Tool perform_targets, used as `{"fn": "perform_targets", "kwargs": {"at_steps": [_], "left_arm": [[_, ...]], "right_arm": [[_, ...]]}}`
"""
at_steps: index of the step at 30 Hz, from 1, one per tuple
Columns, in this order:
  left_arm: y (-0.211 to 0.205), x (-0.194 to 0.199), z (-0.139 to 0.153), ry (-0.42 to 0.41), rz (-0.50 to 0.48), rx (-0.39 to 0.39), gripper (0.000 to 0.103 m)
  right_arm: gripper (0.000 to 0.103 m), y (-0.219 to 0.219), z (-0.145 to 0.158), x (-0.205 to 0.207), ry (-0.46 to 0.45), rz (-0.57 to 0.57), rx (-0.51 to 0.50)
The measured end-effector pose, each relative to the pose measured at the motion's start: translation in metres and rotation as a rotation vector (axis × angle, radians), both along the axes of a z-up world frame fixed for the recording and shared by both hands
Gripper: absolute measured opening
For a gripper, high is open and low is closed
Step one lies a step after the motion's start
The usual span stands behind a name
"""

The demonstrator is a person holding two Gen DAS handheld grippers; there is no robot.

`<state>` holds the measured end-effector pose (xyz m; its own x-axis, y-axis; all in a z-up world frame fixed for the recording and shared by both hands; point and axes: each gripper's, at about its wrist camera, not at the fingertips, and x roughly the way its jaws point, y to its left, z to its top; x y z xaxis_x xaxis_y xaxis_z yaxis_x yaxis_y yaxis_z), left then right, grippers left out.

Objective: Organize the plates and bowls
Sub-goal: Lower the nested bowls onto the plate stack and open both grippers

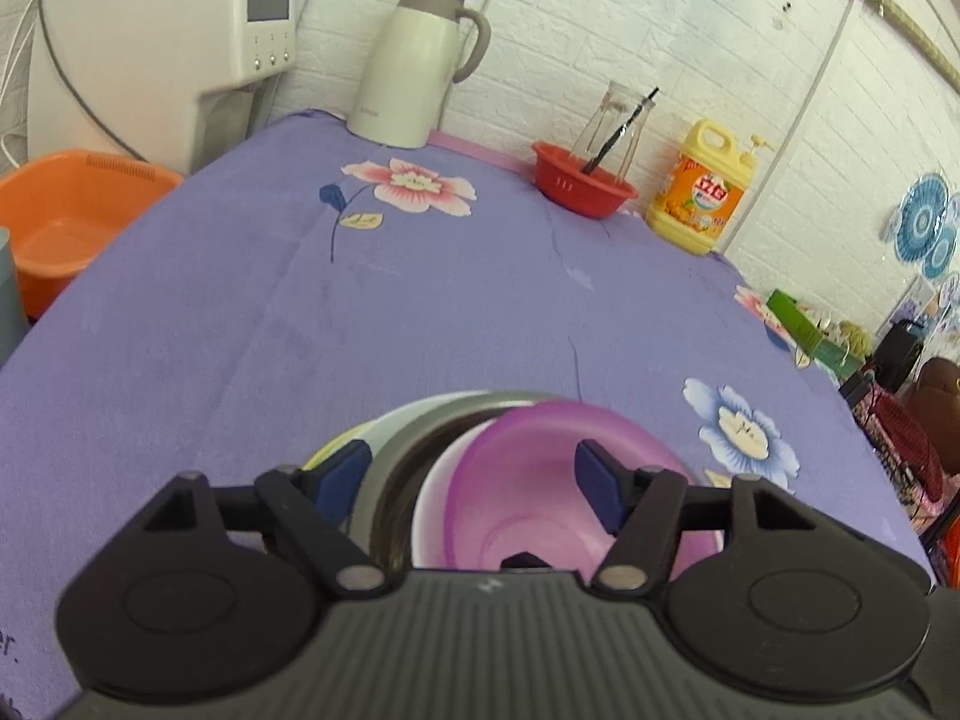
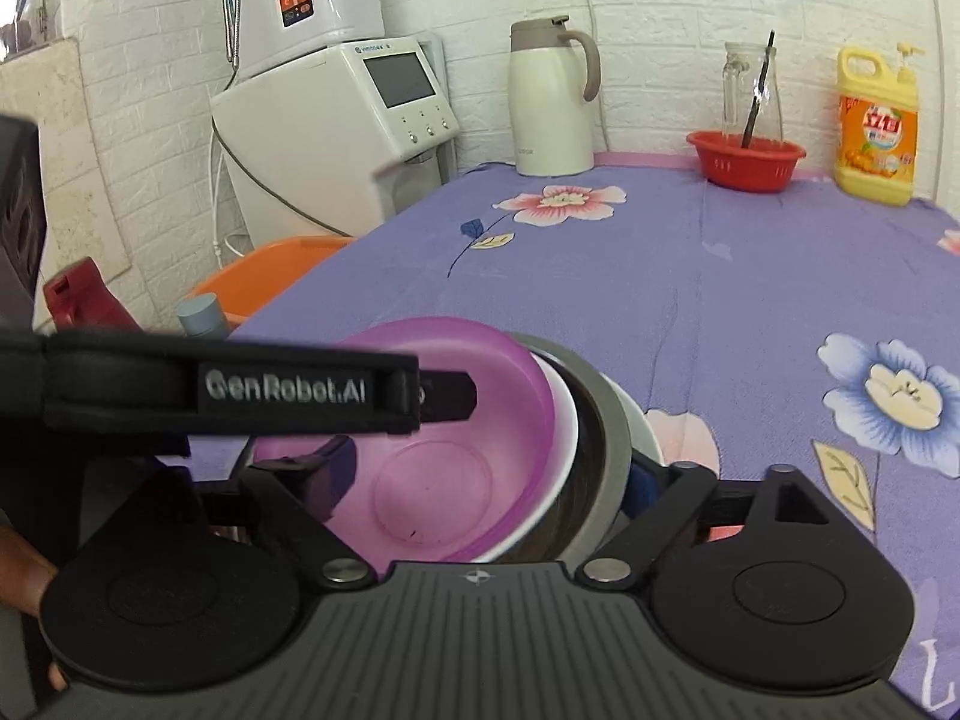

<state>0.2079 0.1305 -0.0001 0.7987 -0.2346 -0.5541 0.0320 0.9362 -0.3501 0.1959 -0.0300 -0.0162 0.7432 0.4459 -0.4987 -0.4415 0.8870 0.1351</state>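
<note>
A nested stack of dishes sits on the purple flowered tablecloth [image 1: 420, 300]: a purple bowl [image 1: 540, 516] on top, inside a white bowl [image 1: 438, 498], inside a metal bowl [image 1: 408, 450], on a pale plate [image 1: 354, 432]. My left gripper [image 1: 474, 480] is open, its fingers straddling the stack's left rims. In the right wrist view the purple bowl [image 2: 456, 444], white bowl [image 2: 564, 438] and metal bowl [image 2: 606, 432] lie between the open fingers of my right gripper [image 2: 486, 474]. The left gripper's strap [image 2: 228, 384] crosses in front.
At the back stand a white thermos [image 1: 420, 60], a red basket [image 1: 582, 180] with a glass jar, and a yellow detergent bottle [image 1: 702, 192]. A white machine [image 1: 162, 42] and an orange basin [image 1: 66, 222] are left of the table. Clutter lies beyond the right edge.
</note>
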Motion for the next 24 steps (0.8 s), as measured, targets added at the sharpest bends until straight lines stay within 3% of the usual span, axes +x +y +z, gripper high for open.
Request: {"fn": "perform_targets", "kwargs": {"at_steps": [4,11,19,24], "left_arm": [[0.006,-0.003,0.007,-0.035,0.024,-0.015,0.069],[0.009,-0.029,0.025,-0.092,0.064,-0.019,0.070],[-0.015,-0.089,0.015,-0.097,0.042,0.017,0.071],[-0.037,-0.116,0.013,-0.133,0.025,0.082,0.071]], "right_arm": [[0.103,-0.010,0.011,-0.004,-0.079,-0.038,0.041],[0.103,-0.040,0.021,-0.020,-0.107,-0.099,0.063],[0.103,-0.071,0.007,-0.066,-0.101,-0.219,0.026],[0.103,-0.089,0.000,-0.091,-0.118,-0.272,0.055]]}}
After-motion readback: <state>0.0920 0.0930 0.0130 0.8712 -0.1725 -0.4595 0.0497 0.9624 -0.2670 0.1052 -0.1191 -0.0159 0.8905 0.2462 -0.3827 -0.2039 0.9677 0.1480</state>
